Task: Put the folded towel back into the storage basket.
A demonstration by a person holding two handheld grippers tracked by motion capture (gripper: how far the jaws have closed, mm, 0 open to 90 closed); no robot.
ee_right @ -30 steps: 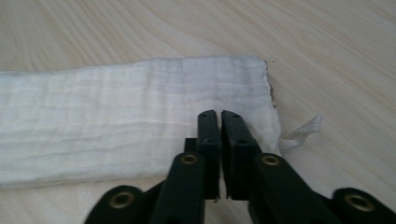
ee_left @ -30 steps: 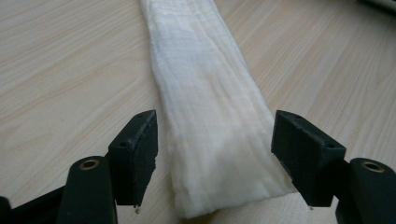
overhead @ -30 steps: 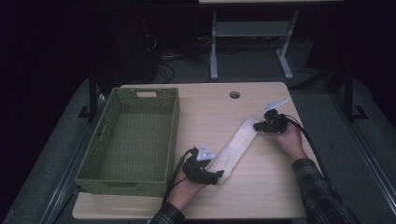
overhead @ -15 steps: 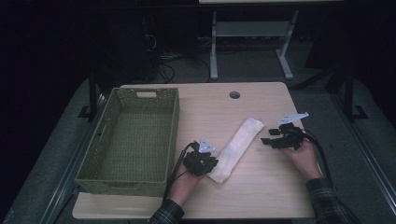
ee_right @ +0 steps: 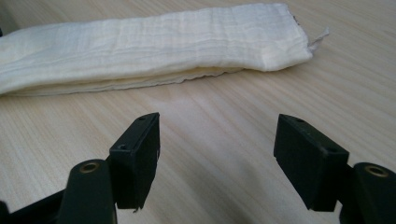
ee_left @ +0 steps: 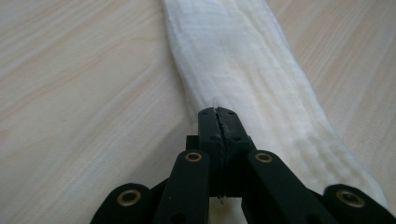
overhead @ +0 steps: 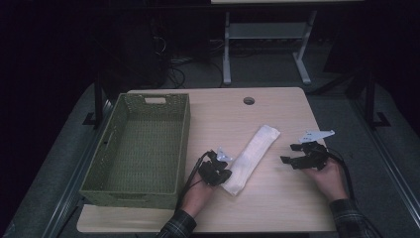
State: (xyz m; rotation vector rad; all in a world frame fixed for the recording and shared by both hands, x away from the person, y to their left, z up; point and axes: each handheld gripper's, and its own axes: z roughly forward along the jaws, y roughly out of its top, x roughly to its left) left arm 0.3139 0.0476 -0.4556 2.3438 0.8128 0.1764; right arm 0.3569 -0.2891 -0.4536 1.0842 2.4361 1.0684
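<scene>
A long folded white cloth (overhead: 252,156) lies diagonally on the wooden table (overhead: 277,203). My left gripper (overhead: 223,173) sits at the cloth's near left end. In the left gripper view its jaws are pressed together at the edge of the cloth (ee_left: 252,70), with a thread showing in the seam at the left gripper's (ee_left: 218,112) tip. My right gripper (overhead: 287,153) rests to the right of the cloth, apart from it. Its jaws stand wide apart with bare wood between them; beyond the right gripper (ee_right: 217,140) the cloth (ee_right: 140,46) lies flat.
A green woven basket (overhead: 183,144) stands empty on the left half of the table. A round cable hole (overhead: 248,100) is near the far edge. Dark floor and a metal stand (overhead: 228,54) lie beyond the table.
My right gripper has let go of the cloth's far end and drawn back toward the near right, opening. The cloth now lies flat. The left gripper has stayed at the near end.
</scene>
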